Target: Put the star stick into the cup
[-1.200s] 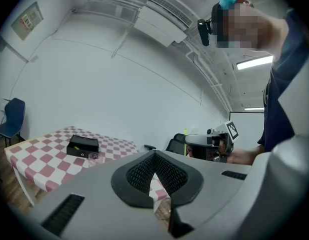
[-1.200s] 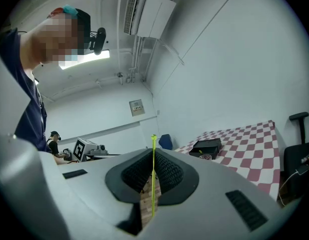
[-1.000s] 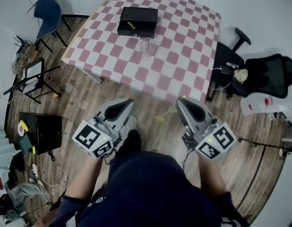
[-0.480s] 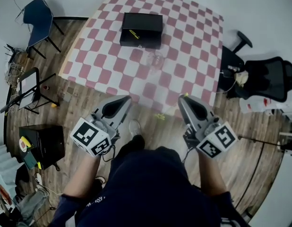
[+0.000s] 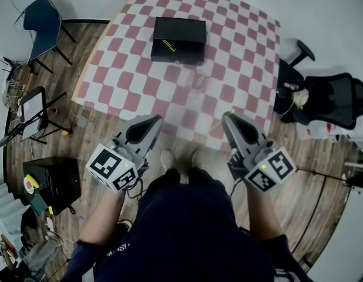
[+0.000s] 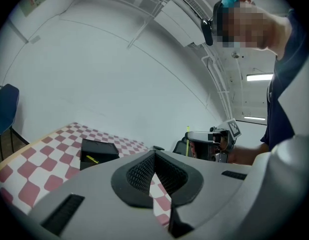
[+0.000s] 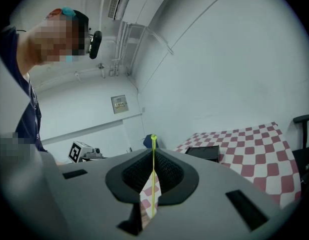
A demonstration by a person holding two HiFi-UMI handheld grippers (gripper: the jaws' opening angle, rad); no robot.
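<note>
My right gripper is shut on a thin yellow-green star stick, which stands upright between the jaws with its top poking above them. In the head view the right gripper hovers at the near edge of the red-and-white checked table. A clear glass cup stands mid-table, ahead of both grippers. My left gripper is level with the right one, its jaws shut with nothing in them. From the left gripper view I see the right gripper and its stick.
A black box with a second yellow stick on it sits at the table's far side. A blue chair stands left of the table, black office chairs stand right. A folding stand and a black case are on the floor at left.
Both grippers have moved forward together from over the wooden floor to the table's near edge. The cup and black box now lie closer ahead. The stick stays in the right jaws.
</note>
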